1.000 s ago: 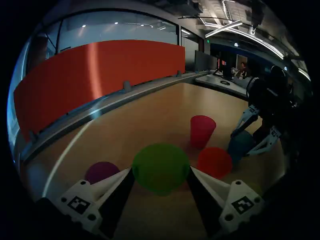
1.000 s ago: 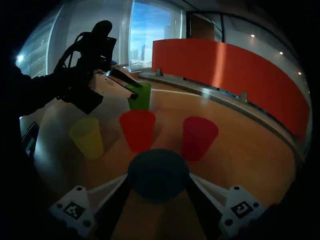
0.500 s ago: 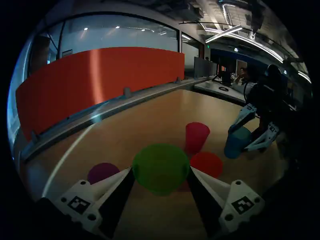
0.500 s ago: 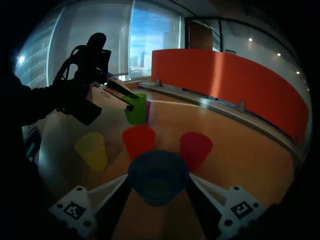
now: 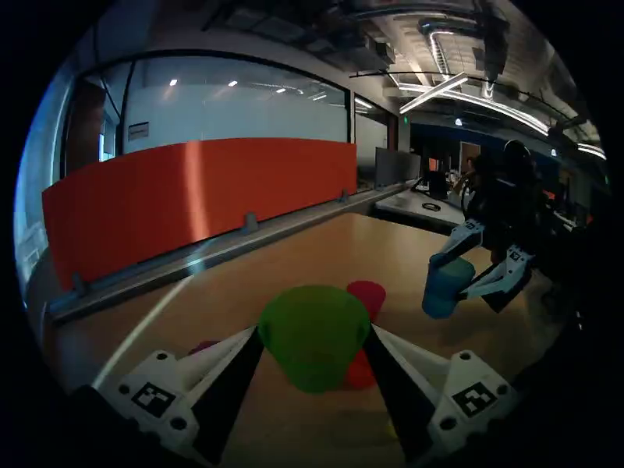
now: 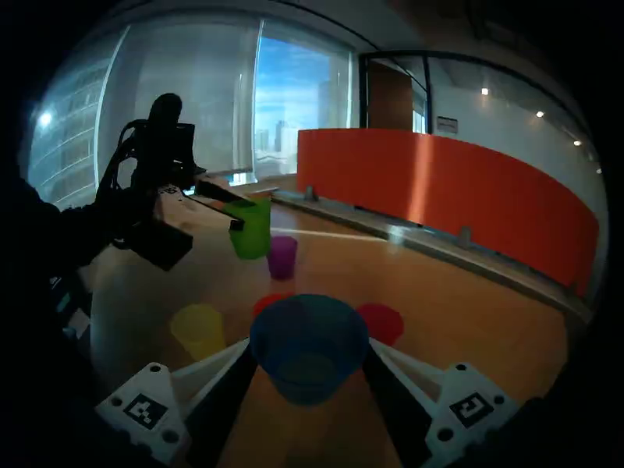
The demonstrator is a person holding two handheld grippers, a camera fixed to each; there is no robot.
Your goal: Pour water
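Observation:
In the left gripper view my left gripper (image 5: 312, 331) is shut on a green cup (image 5: 313, 347), held upright above the wooden table (image 5: 312, 249). Off to its right, my right gripper (image 5: 451, 278) holds a blue cup (image 5: 444, 288) in the air. In the right gripper view that blue cup (image 6: 308, 359) sits between the fingers of my right gripper (image 6: 308, 342), its open top showing. Farther left, a person's hand carries my left gripper (image 6: 243, 212) with the green cup (image 6: 251, 230). The two held cups are apart.
Below on the table (image 6: 468, 335) stand a purple cup (image 6: 281, 256), a yellow cup (image 6: 199, 327) and two red cups (image 6: 271, 303) (image 6: 382, 321). An orange partition (image 5: 195, 187) runs along the table's far edge. Behind the hand are large windows (image 6: 296, 117).
Both grippers have risen with their cups. The cups standing on the table now sit lower in both views, and the purple cup shows in the right gripper view.

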